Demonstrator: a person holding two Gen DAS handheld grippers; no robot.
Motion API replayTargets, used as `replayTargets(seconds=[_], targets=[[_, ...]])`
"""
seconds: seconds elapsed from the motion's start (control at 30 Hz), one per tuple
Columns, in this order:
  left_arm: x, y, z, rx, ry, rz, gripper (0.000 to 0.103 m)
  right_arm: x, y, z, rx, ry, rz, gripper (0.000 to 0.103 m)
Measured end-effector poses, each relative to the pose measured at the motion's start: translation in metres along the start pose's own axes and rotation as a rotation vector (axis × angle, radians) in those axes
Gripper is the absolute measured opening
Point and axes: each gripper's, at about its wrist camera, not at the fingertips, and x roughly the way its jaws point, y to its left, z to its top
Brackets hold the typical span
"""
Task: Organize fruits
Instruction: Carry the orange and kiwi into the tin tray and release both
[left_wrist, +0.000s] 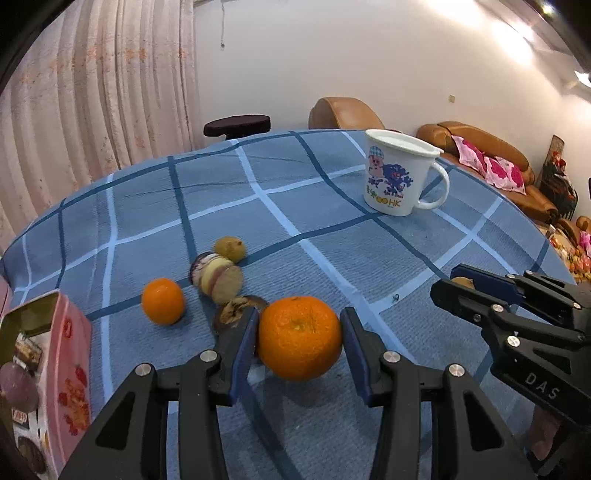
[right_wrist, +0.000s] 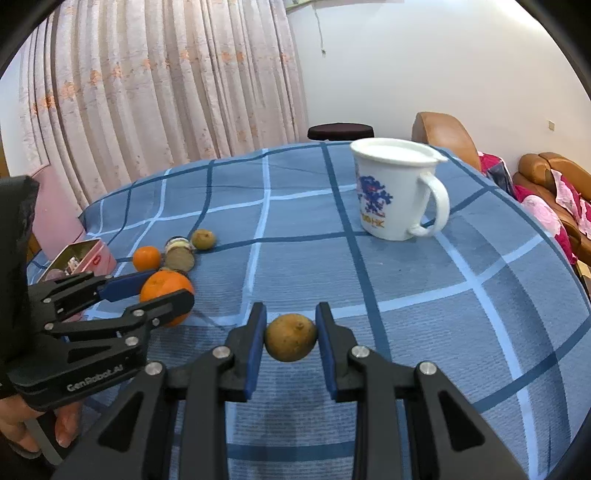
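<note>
My left gripper (left_wrist: 299, 339) closes around a large orange (left_wrist: 299, 338) on the blue checked tablecloth (left_wrist: 332, 221); its pads touch the fruit's sides. The same orange (right_wrist: 167, 295) and left gripper (right_wrist: 155, 286) show at the left of the right wrist view. My right gripper (right_wrist: 291, 338) is shut on a small brown fruit (right_wrist: 291, 337); in the left wrist view it (left_wrist: 452, 282) shows at the right. A smaller orange (left_wrist: 163, 301), a cut purple-skinned fruit (left_wrist: 218, 277), a dried piece (left_wrist: 236, 310) and another small brown fruit (left_wrist: 229, 249) lie together at the left.
A white lidded mug (left_wrist: 400, 171) with a cartoon print stands at the far right of the table. A pink open tin (left_wrist: 48, 369) sits at the near left edge. Curtains, a dark stool (left_wrist: 236, 125) and brown sofas (left_wrist: 480, 147) lie beyond the table.
</note>
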Motion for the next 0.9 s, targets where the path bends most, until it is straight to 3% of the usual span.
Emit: replayTargets(seconds=[0.9], targets=[[-0.081, 0.078, -0.024, -0.151, -0.139, 0.126, 0.047, -0.001, 0.111, 0.025, -0.168, -0.068, 0.149, 0.03]])
